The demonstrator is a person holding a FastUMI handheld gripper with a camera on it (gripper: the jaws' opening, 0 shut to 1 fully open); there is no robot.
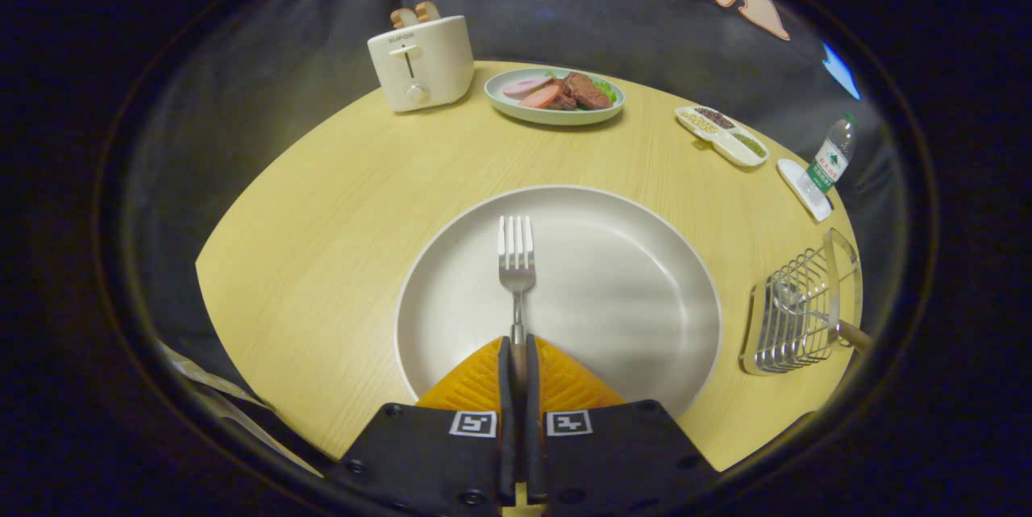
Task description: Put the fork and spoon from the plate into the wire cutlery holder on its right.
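A metal fork (516,263) points away from me over the middle of a large white plate (629,283). Its wooden handle runs back between my fingers, and my gripper (518,352) is shut on that handle. Whether the fork rests on the plate or hangs just above it I cannot tell. To the right of the plate stands the wire cutlery holder (794,315); a spoon (814,315) with a wooden handle lies in it, handle sticking out to the right.
On the round wooden table (322,210), beyond the plate, stand a cream toaster (421,61) with bread, a green plate of food (556,95), a divided condiment dish (723,135), a small white dish (804,188) and a water bottle (832,154).
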